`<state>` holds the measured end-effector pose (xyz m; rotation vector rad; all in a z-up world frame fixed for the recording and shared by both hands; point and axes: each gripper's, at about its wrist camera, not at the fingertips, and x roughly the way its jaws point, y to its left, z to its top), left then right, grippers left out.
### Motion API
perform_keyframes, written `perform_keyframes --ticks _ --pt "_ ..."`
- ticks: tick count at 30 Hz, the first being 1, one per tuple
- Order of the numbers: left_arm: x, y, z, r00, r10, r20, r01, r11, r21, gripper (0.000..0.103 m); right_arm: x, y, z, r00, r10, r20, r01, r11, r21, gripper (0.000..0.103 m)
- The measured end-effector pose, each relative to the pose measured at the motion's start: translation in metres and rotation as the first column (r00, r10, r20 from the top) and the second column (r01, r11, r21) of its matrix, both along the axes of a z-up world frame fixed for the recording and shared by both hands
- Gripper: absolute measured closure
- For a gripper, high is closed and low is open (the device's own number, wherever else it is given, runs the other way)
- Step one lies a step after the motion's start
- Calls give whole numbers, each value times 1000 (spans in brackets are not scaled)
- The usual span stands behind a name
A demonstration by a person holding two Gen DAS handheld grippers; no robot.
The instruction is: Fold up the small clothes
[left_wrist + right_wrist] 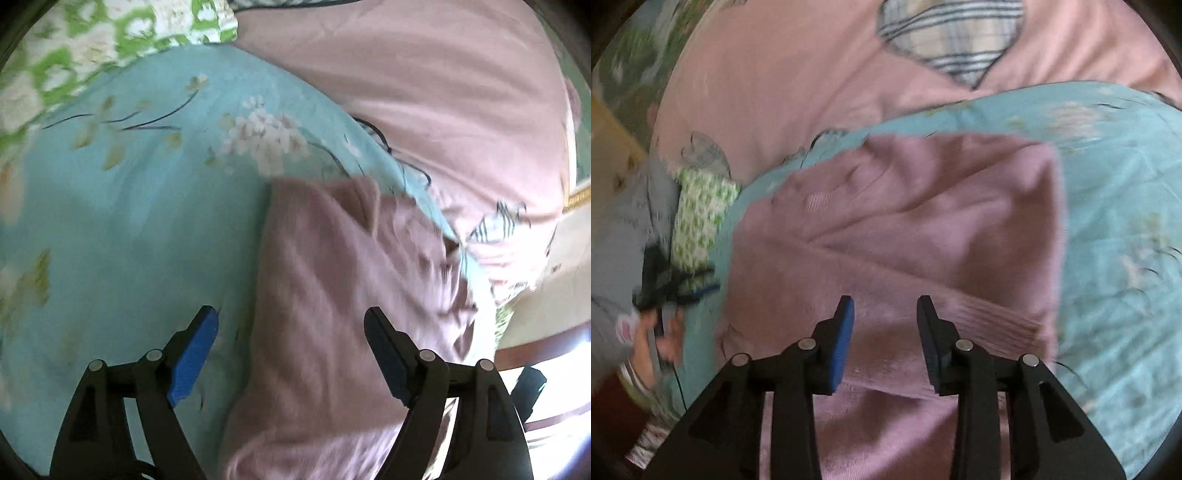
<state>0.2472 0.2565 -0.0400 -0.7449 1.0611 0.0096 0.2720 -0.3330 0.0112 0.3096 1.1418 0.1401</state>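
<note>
Mauve sweater [894,229] beneath both gaping tools [885,317] (neither gripping)

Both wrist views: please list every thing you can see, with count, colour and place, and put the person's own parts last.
Knit garment: 1, mauve pink, lying folded on the blue cloth, under both grippers.
Floral cloth: 1, light blue with white flowers, spread under the garment.
Pink bedding: 1, pale pink with a plaid heart patch, beyond the blue cloth.
Green patterned fabric: 1, green and white, at the far left corner of the left wrist view.
Left gripper: 1, black with blue pads, open, above the garment's left edge.
Right gripper: 1, black with blue pads, open, over the garment's ribbed hem.
Left hand: 1, blurred, grey sleeve, at the left edge of the right wrist view.
</note>
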Motion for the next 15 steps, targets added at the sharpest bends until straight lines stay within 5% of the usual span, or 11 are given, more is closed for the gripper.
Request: perform_keyframes --ticks 7,8,9,10,15 --pt "59 -7 -17 997 -68 -29 70 995 68 27 10 4 -49 993 -1 -117 4 1000 30 66" --pt "62 -10 -16 997 -73 -7 73 991 113 37 8 3 -52 992 -2 -126 5 1000 26 66" --pt "63 -13 -13 997 -80 18 77 987 143 81 7 1 -56 991 -6 -134 9 1000 24 66" --pt "63 -15 -10 996 -82 29 77 986 145 93 4 -1 -58 990 -10 -138 14 1000 27 67" --pt "21 -37 56 957 -91 277 -7 943 331 94 4 -9 -62 993 -34 -117 38 999 30 68"
